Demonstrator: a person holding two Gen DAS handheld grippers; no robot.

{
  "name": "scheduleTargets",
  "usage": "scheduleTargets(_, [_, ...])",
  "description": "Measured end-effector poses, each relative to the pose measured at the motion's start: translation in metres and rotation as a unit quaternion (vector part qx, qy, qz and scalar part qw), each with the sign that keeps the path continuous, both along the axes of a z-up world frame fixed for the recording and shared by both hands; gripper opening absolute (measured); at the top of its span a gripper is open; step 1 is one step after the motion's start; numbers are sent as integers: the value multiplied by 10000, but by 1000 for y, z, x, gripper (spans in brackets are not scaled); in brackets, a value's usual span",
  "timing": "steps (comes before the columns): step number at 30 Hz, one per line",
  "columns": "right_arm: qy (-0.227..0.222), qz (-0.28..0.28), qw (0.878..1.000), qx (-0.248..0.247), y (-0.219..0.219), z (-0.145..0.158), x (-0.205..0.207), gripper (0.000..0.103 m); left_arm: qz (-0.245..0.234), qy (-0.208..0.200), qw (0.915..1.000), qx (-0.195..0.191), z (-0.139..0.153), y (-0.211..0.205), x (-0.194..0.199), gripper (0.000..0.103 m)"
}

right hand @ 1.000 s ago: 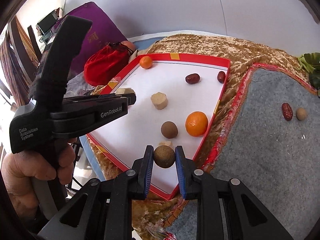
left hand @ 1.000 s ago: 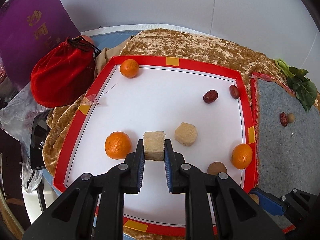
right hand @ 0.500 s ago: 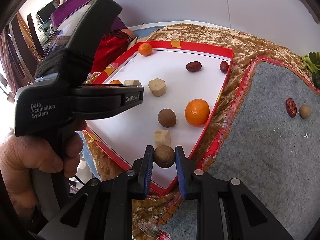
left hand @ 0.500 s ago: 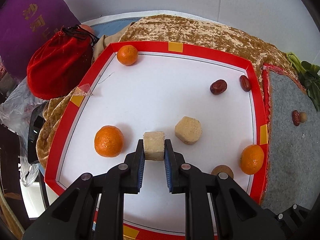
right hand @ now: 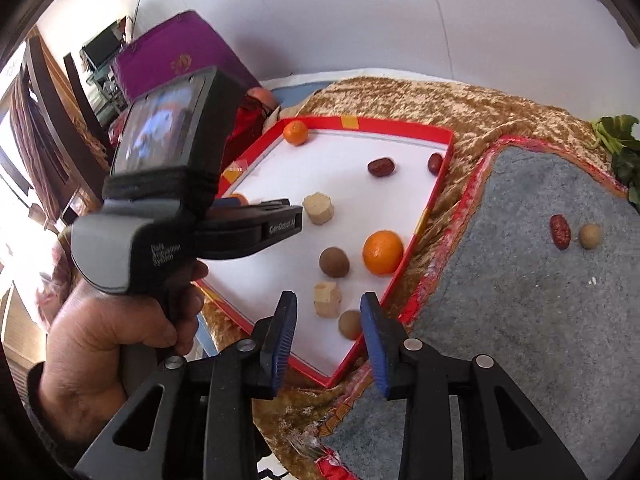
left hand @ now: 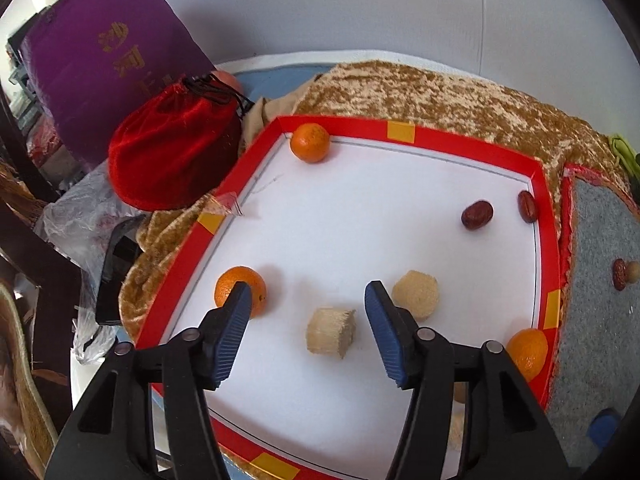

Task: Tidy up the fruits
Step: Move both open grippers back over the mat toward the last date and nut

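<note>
A white tray with a red rim [left hand: 404, 131] [right hand: 436, 192] holds fruit. My left gripper [left hand: 307, 302] is open over it, and a tan sugarcane block [left hand: 331, 332] lies on the tray between its jaws. A second tan piece [left hand: 416, 294] and an orange [left hand: 240, 290] sit beside the fingers. My right gripper [right hand: 329, 317] is open above the tray's near corner, with a brown longan [right hand: 350, 324] lying between its jaws and a tan block [right hand: 327, 299] beside it. Other oranges [left hand: 310, 142] [right hand: 382, 252], red dates [left hand: 477, 215] [right hand: 381, 167] and another longan [right hand: 334, 262] are spread over the tray.
A grey mat [right hand: 540, 300] to the right carries a red date [right hand: 560, 231] and a longan [right hand: 591, 235]. A red velvet pouch [left hand: 176, 148] and a purple box [left hand: 104, 56] stand left of the tray. Green leaves [right hand: 620, 140] lie at the far right.
Both grippers have opened. The left one let the tan block down onto the tray; the right one let the longan down at the tray's near corner.
</note>
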State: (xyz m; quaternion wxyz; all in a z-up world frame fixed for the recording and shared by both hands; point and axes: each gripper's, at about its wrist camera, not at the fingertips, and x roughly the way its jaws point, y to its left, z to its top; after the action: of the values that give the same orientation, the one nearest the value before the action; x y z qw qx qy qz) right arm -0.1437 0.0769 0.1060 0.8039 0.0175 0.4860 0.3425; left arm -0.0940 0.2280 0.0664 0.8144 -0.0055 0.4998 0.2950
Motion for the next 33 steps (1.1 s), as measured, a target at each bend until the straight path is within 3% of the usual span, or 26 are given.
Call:
scheduleTargets(6, [-154,-855,9958,279,-61,28,27,40,-120,-383,9968,691,15,-26,7,73])
scheduleTargets(9, [-17,-1358,9902,329,-97,33,48,41,-447,-457,9940,885,17,-50,12,74])
scheduleTargets(14, [47,-2358,9712,326,-168,47,82,41,-1060,-548,9880,978,19,-89,19,74])
scheduleTargets(20, [246,-3195,9473,55,-233,45,106,41,-1995,-592,9750,779,20,-139,19,77])
scheduleTargets(23, [273,-3397,9400,-175,-248,41,110,41,-2415,-595,9658,733,20,-163,18,77])
scheduleTargets(28, [573,-3524,9341,-47,-262,31,112,41,-2876,-622,9534,673,20,-189,12,77])
scheduleTargets(33, [542,-3424,9379,-130,-251,29,111,41,-3088,-581,9457,833,16,-204,8,77])
